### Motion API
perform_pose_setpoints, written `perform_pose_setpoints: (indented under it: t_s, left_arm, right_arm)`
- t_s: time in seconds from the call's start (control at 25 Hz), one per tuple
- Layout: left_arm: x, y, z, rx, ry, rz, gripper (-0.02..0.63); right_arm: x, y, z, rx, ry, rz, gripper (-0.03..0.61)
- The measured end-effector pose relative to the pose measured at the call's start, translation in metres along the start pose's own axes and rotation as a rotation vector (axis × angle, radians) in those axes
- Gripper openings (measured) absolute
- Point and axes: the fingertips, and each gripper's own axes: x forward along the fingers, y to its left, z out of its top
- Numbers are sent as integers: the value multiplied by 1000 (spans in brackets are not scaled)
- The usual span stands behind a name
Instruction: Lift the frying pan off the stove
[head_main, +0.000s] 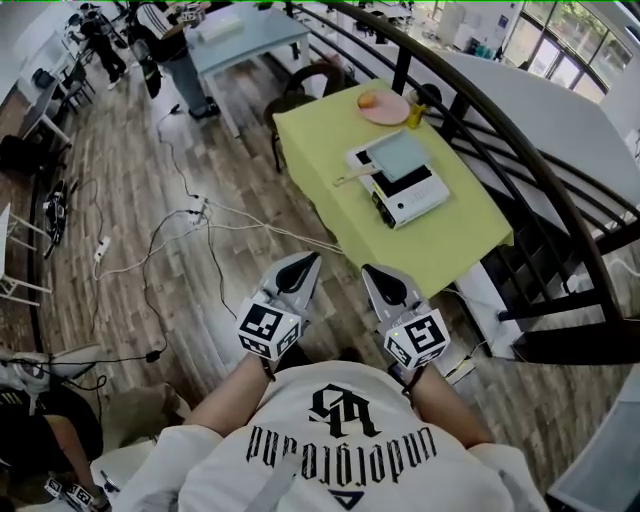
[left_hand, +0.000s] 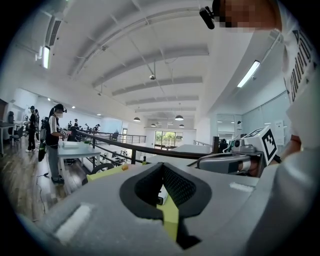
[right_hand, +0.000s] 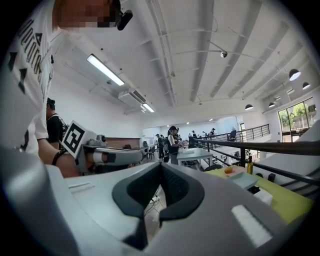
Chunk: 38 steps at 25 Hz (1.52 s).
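Observation:
The frying pan (head_main: 398, 155) is square and pale grey-blue, with a wooden handle (head_main: 355, 177) pointing left. It rests on a white stove (head_main: 412, 195) on the yellow-green table (head_main: 450, 240). Both grippers hang close to my body over the wooden floor, well short of the table. My left gripper (head_main: 303, 265) (left_hand: 164, 167) is shut with nothing in it. My right gripper (head_main: 378, 275) (right_hand: 161, 167) is shut and empty too. In the right gripper view the pan (right_hand: 245, 180) shows far off to the right.
A pink plate (head_main: 385, 108) with an orange fruit (head_main: 368, 100) and a dark bottle (head_main: 417, 110) stand at the table's far end. A black railing (head_main: 520, 150) curves along the table's right side. Cables (head_main: 190, 225) trail over the floor. A chair (head_main: 310, 82), a grey table (head_main: 245, 40) and people stand beyond.

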Motion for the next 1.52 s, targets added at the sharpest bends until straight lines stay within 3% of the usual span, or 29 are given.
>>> perform_pose_setpoints:
  t_s: [0.44,0.88,1.12,1.52]
  left_arm:
    - [50,77,0,-32,-14,-17,5]
    - [84,203,26,-17,-3,-172,5]
    - [98,256,31,-19,6,-261,5]
    - [132,286,19,-35,55,-366,5]
  right_arm:
    - [81,-33,-7,-2,34,-2,0]
    - [218,-48,12,9,28,-122,0]
    - [267,-54,4,40,54,-207,0]
    - [292,-81,-10,81,92,-312,0]
